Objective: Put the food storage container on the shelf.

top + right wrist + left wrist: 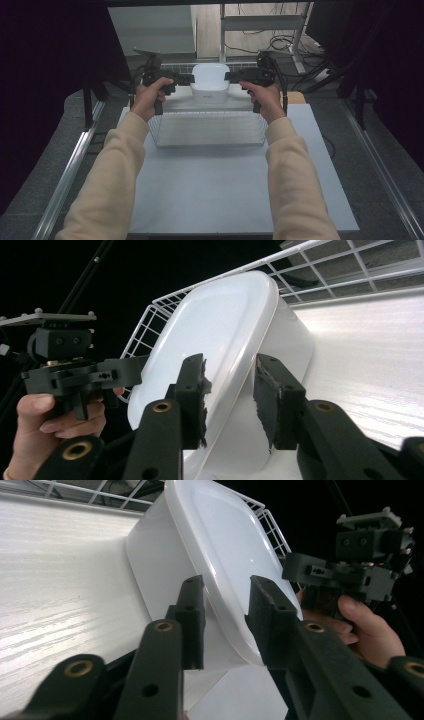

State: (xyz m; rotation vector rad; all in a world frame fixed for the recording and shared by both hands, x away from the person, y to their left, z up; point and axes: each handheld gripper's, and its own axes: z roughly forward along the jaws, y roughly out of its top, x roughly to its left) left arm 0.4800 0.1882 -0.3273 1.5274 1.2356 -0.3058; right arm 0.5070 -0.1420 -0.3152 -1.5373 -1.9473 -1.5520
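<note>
- Resting at the far end of a white wire-mesh basket, a white rounded-rectangular plastic container with a glossy lid is seen in the high view, on the basket's pale floor.
- The basket is set on a light grey tabletop, toward its far edge.
- The left gripper is held at the container's left end and the right gripper at its right end; each is carried by a hand in a cream sleeve.
- In the left gripper view the two black jaws are spread, with the lid's rim between them; a gap is visible on both sides, so no pinch is read.
- In the right gripper view the jaws are likewise parted around the opposite lid rim; the left pad appears close to the lid surface, but contact cannot be confirmed from this angle.
- The pads on the right gripper are seen to be worn and ragged.
- The container is shown tilted in both gripper views because the cameras are rolled; in the high view it is sitting level.
- The opposite gripper and the holding hand are seen beyond the container in each gripper view.
</note>
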